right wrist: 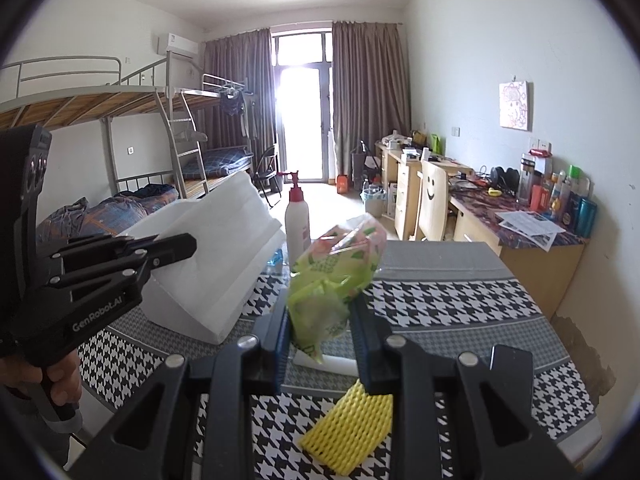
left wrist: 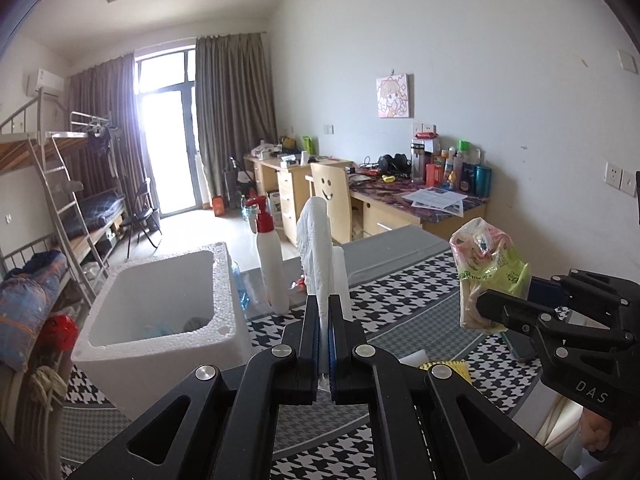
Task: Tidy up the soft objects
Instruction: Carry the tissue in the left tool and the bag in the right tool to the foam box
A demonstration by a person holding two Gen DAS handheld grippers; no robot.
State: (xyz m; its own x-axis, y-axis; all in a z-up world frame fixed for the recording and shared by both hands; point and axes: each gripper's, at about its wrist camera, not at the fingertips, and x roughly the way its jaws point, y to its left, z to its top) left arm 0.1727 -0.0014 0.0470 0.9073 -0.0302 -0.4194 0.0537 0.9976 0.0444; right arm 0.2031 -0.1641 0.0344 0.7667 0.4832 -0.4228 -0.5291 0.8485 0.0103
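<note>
I have both items lifted off the surface point(right wrist: 460, 292), my left claw point(left wrist: 324, 332) pinched fully on the white cloth point(left wrist: 318, 248) at frame centre, my right claw point(right wrist: 324, 332) part-closed around the green plastic bag point(right wrist: 332, 280), so next comes the foam box point(left wrist: 160, 300) at lower left

A white tissue point(left wrist: 318, 240), crinkled and limp, stands upright at the centre of the left wrist view, its lower end pinched in a gripper. A green-and-pink plastic bag point(right wrist: 334, 276), crumpled and partly see-through, rises at the middle of the right wrist view, clamped at its lower part; it shows at the right of the left view too. A yellow foam net point(right wrist: 348, 428) lies flat on the tabletop at the bottom centre of the right view, tilted diagonally. A white foam box point(left wrist: 160, 308) stands open-topped at lower left.
</note>
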